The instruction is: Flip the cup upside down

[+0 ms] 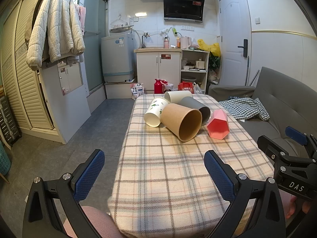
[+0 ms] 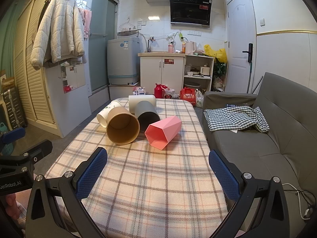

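On the bench (image 2: 158, 178): five cups lie on their sides, brown paper cup (image 2: 122, 128) and pink cup (image 2: 163, 131) nearest me.
My left tongs (image 1: 154, 175): wide open, empty.
My right tongs (image 2: 158, 175): wide open, empty.
Done: nothing flipped yet.

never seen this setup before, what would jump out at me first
A heap of five cups lying on their sides in the middle of the plaid table: the brown cup in front with its mouth toward the cameras, the pink cup to its right. Both grippers, left and right, hang open near the table's near end, holding nothing.
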A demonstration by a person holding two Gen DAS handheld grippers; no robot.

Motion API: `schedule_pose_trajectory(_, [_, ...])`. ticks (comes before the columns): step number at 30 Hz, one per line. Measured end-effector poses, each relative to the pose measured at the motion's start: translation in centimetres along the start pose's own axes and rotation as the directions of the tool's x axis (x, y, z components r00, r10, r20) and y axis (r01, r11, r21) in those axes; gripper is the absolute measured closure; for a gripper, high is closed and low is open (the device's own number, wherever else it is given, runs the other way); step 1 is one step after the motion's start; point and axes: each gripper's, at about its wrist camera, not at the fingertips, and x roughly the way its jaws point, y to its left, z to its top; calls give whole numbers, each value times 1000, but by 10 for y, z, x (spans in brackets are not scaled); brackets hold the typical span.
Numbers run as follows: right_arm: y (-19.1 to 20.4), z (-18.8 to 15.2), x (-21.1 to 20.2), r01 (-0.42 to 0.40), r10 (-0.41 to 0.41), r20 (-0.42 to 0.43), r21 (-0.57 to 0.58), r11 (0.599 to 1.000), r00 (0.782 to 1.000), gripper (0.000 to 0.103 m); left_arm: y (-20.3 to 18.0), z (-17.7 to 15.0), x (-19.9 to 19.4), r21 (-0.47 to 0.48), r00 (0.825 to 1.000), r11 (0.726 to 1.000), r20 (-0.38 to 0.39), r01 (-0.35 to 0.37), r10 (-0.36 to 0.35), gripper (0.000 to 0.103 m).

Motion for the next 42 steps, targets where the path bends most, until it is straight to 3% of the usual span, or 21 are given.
schedule_pose_trajectory(26, [0,-1,0,-10,10,-7,4,1000,1000,0,0,0,0,-1,1000,1000,0,-1,1,0])
schedule_pose_trajectory(34, [1,3,2,-19,19,-12,7,1000,1000,0,19,8,-2,-55,999,998,-48,9,-12,0])
schedule_pose_trajectory(42, [2,33,25,4,-6,-48,-38,999,999,0,20,26,29,-52,995,998,-96,36,-41,0])
